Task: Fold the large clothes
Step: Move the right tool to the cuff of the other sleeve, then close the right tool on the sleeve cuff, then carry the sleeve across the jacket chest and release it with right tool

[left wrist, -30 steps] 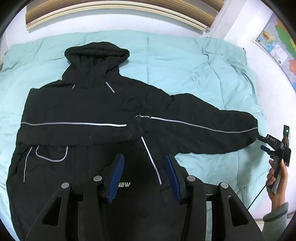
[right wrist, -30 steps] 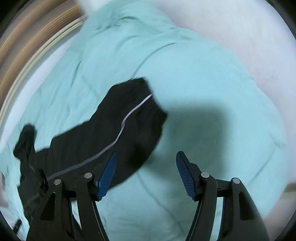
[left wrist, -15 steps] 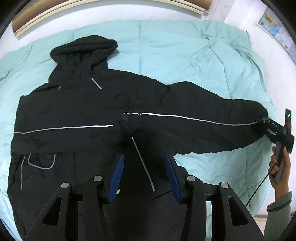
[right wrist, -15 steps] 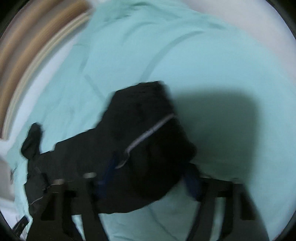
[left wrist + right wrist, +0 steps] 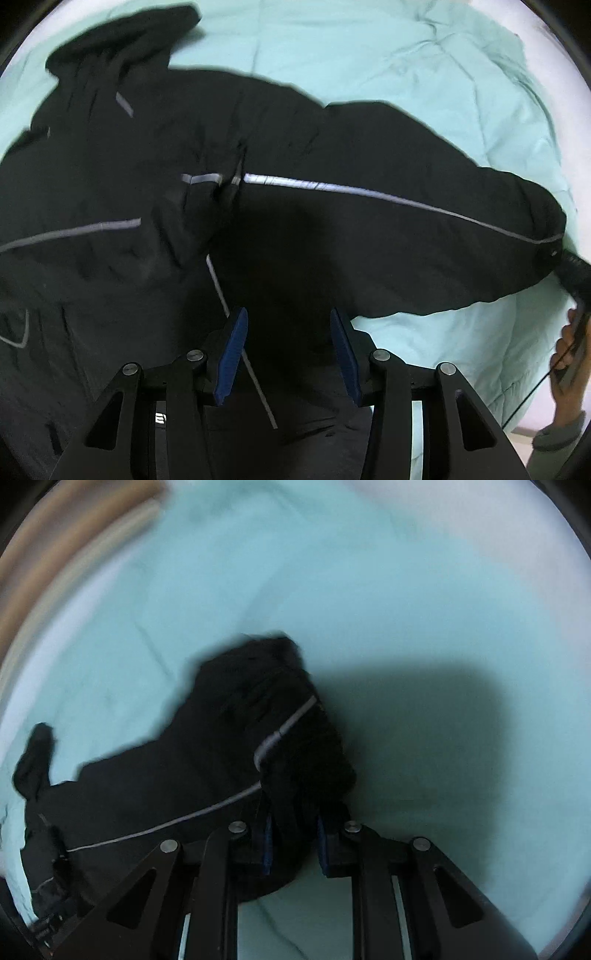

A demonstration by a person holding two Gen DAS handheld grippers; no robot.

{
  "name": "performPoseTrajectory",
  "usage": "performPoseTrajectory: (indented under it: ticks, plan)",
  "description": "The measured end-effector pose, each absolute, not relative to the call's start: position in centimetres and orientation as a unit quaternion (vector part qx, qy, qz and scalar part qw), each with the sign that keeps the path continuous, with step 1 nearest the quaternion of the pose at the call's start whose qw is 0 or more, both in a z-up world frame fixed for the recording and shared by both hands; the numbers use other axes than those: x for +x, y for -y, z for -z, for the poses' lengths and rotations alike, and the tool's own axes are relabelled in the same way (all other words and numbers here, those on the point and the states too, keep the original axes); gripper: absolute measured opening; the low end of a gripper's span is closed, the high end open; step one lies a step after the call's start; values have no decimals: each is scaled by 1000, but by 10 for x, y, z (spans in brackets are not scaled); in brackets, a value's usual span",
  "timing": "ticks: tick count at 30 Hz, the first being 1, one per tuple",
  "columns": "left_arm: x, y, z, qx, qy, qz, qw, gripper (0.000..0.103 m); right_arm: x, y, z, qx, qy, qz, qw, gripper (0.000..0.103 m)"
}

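Note:
A large black hooded jacket (image 5: 155, 155) with thin reflective stripes lies spread on a mint-green quilt (image 5: 369, 48). Its hood points to the far left and one sleeve (image 5: 424, 229) stretches out to the right. My left gripper (image 5: 288, 343) is open and empty, low over the jacket's body near the sleeve's base. My right gripper (image 5: 293, 834) is shut on the sleeve's cuff (image 5: 291, 746), which bunches up between the blue pads. It also shows in the left wrist view (image 5: 574, 273) at the sleeve's end, with the hand that holds it.
The quilt (image 5: 369, 590) covers the whole bed. Its right edge (image 5: 565, 184) meets white floor or wall just past the cuff. A wooden headboard (image 5: 55, 554) runs along the far side in the right wrist view.
My right gripper moved onto the sleeve cuff and closed on it. My left gripper came down and forward over the jacket, so the jacket fills more of its view.

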State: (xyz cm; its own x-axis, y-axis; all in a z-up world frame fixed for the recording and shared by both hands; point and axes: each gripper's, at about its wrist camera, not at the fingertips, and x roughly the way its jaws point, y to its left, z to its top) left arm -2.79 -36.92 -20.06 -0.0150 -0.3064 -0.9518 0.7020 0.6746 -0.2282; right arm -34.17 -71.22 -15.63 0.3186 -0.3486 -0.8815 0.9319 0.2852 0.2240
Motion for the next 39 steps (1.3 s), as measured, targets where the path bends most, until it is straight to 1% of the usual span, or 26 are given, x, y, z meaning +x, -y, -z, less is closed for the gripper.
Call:
performPoseTrajectory:
  ticks: [2, 9, 15, 22, 26, 33, 36, 39]
  plan:
    - [-26, 363, 197, 163, -602, 374, 686, 48, -344, 714, 157, 405, -367, 447, 708, 20]
    - [-4, 341, 167, 149, -567, 386, 712, 48, -308, 675, 105, 322, -363, 422, 766, 20]
    - [19, 313, 147, 116, -556, 397, 721, 48, -221, 599, 71, 257, -371, 371, 812, 20]
    - [52, 273, 128, 112, -535, 409, 731, 48, -130, 502, 50, 159, -389, 342, 840, 20]
    - [70, 244, 120, 123, -520, 406, 741, 48, -82, 458, 42, 135, -397, 321, 849, 20]
    - [117, 199, 121, 91, -522, 391, 753, 48, 28, 371, 51, 96, -428, 246, 864, 20]
    - [140, 188, 130, 86, -527, 379, 756, 48, 77, 340, 76, 92, -450, 210, 863, 20]
    - [161, 177, 142, 77, -537, 363, 758, 48, 120, 318, 114, 88, -481, 182, 853, 20]
